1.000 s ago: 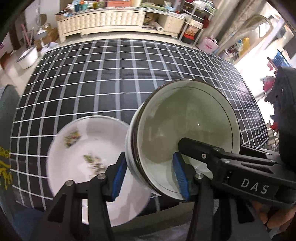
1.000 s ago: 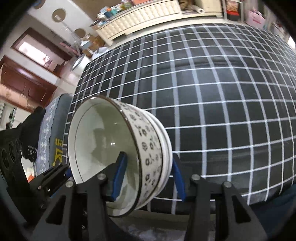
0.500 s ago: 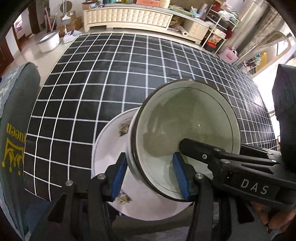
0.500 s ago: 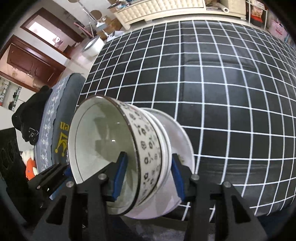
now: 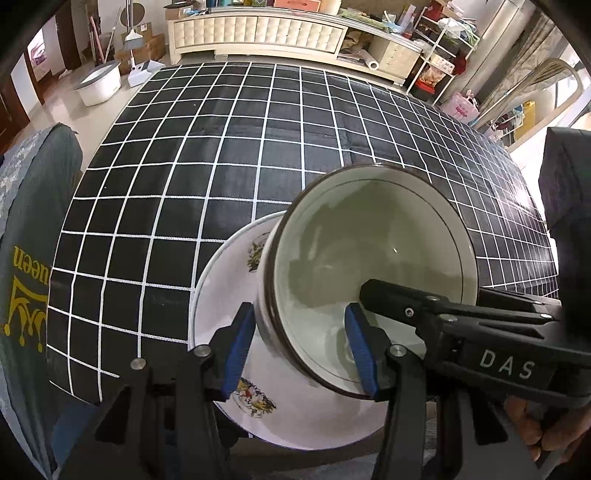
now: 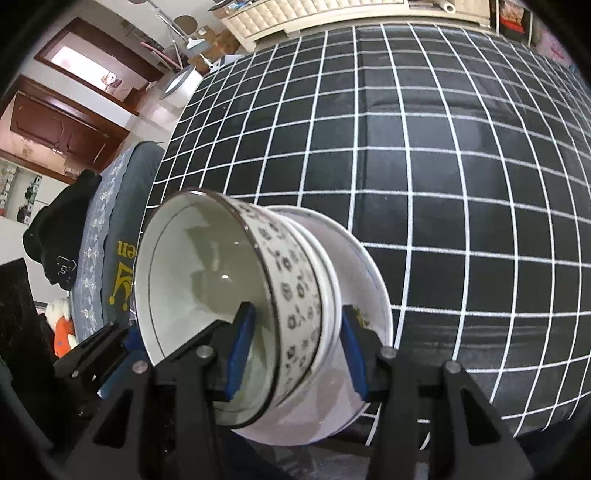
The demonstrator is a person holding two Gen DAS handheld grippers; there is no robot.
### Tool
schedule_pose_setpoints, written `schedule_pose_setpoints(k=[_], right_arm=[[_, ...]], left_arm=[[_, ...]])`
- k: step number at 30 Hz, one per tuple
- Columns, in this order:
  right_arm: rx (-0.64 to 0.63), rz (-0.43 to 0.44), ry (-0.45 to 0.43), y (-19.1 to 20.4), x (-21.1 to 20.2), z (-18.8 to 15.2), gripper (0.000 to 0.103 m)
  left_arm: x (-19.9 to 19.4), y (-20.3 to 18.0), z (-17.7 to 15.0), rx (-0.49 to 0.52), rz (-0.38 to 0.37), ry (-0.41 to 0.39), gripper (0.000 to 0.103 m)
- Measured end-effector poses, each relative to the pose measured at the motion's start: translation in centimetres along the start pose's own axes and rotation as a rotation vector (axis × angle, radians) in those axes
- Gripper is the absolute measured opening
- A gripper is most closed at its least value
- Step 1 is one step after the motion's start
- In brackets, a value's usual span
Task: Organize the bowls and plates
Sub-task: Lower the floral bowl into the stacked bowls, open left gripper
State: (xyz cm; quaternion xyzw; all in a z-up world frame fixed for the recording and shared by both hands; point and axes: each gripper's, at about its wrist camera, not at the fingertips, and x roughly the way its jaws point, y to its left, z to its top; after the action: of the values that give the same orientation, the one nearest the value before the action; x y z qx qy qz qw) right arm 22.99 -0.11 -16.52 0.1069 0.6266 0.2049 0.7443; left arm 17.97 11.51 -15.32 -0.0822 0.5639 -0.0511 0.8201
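A cluttered living room, with a long cream cabinet (image 5: 258,33) at 12 o'clock, surrounds a table under a black cloth with a white grid (image 5: 229,147). At 6 o'clock on it, near the front edge, lies a white floral plate (image 5: 225,295). Above the plate, tilted, hangs a stack of patterned bowls (image 6: 291,295). The left gripper (image 5: 301,347) and the right gripper (image 6: 295,347) each clamp its rim, one blue pad inside, one outside.

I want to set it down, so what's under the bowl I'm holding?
The flowered plate lies under the bowl, on the checked cloth. The bowl hides the plate's middle.
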Motion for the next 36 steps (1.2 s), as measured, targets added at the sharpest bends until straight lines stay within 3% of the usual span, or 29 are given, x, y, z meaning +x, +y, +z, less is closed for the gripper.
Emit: schedule_pose_setpoints(k=[14, 23, 30, 34, 35, 36], right_arm=[[-0.105, -0.061, -0.149, 1.2, -4.1, -1.0, 0.062], [-0.138, -0.103, -0.369, 1.0, -10.9, -3.5, 0.065], [-0.134, -0.209, -0.566, -0.4, -16.1, -7.4, 0.066], [-0.161, -0.294, -0.680, -0.2, -18.3, -10.2, 0.072], [-0.162, -0.303, -0.699, -0.2, -18.6, -10.8, 0.074], [-0.161, -0.315, -0.721, -0.2, -18.9, -11.6, 0.075]], left_arm=[[-2.7, -0.2, -0.4, 0.018, 0.064, -0.092, 0.049], [-9.4, -1.9, -1.8, 0.054, 0.080, -0.326, 0.049], [-12.9, -4.3, -4.0, 0.062, 0.124, -0.476, 0.049], [-14.2, -5.9, -5.9, 0.083, 0.134, -0.562, 0.049], [-14.5, -6.2, -6.4, 0.092, 0.136, -0.582, 0.050], [-14.7, -6.7, -7.1, 0.108, 0.150, -0.602, 0.061]])
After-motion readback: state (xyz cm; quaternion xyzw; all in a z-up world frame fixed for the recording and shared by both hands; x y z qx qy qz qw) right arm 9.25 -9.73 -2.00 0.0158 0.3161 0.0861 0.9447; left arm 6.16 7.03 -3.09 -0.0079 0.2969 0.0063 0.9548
